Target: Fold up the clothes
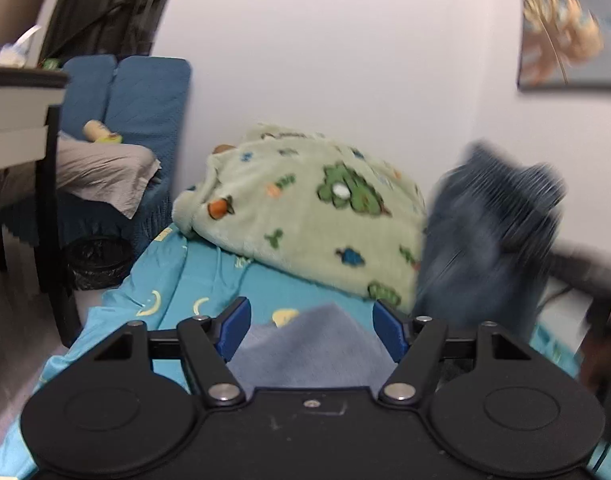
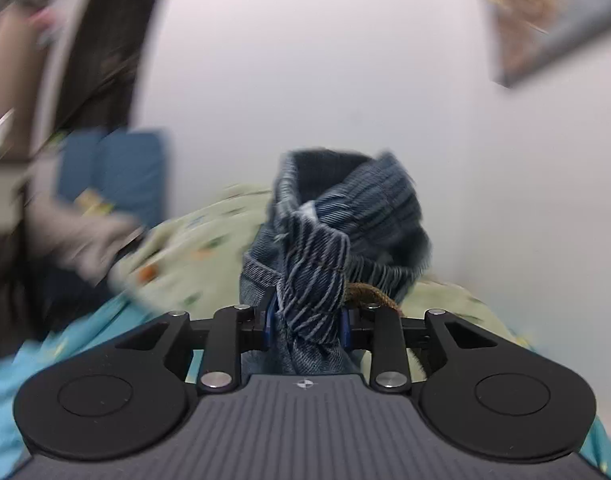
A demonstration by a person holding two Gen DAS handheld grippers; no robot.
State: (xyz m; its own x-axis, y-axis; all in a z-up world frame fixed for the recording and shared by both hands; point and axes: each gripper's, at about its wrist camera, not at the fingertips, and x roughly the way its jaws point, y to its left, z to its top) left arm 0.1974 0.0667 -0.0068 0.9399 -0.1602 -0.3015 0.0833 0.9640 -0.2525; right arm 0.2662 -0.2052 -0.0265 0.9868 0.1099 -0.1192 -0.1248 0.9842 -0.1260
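My right gripper [image 2: 307,326] is shut on a bunched blue denim garment [image 2: 333,232] with a brown cord at its waistband, held up above the bed. The same garment shows blurred at the right of the left wrist view [image 1: 485,240]. My left gripper [image 1: 311,326] is open and empty, its blue pads [image 1: 235,330] spread wide over a grey-blue folded cloth [image 1: 309,354] lying on the turquoise bed sheet [image 1: 177,292].
A pale green fleece blanket [image 1: 305,216] with dinosaur print is heaped at the head of the bed against the white wall. A blue sofa [image 1: 145,96], a dark-legged table [image 1: 21,92] and a black bin [image 1: 97,260] stand to the left.
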